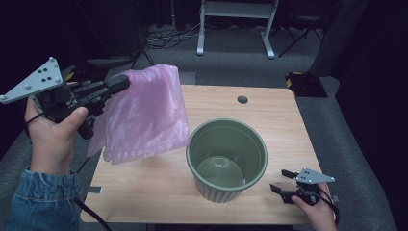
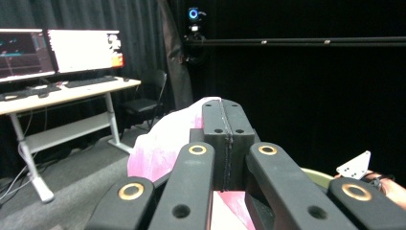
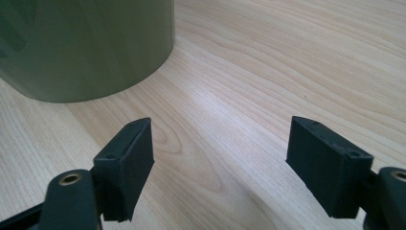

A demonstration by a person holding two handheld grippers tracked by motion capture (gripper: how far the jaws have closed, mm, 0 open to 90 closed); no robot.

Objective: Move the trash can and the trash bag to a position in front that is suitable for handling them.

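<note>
Wooden table (image 1: 159, 192) w/ green bin (image 1: 226, 159) standing empty. My left gripper (image 1: 124, 83), pressed together, pinches pink bag (image 1: 144, 115) lifted beside bin; right gripper (image 1: 280, 181) spread, idle. Bag is picked; lining the bin remains, I judge.

a wooden table and what is sitting on it

a light wooden table (image 1: 159, 187) is standing on grey carpet, its grain running across the top. a green ribbed pot (image 1: 226, 159) is resting directly on it, right of the middle and toward the near edge, its mouth facing up. a small dark round spot (image 1: 242, 99) is showing near the far edge. in the right gripper view the pot's wall (image 3: 86, 48) is meeting the boards.
</note>
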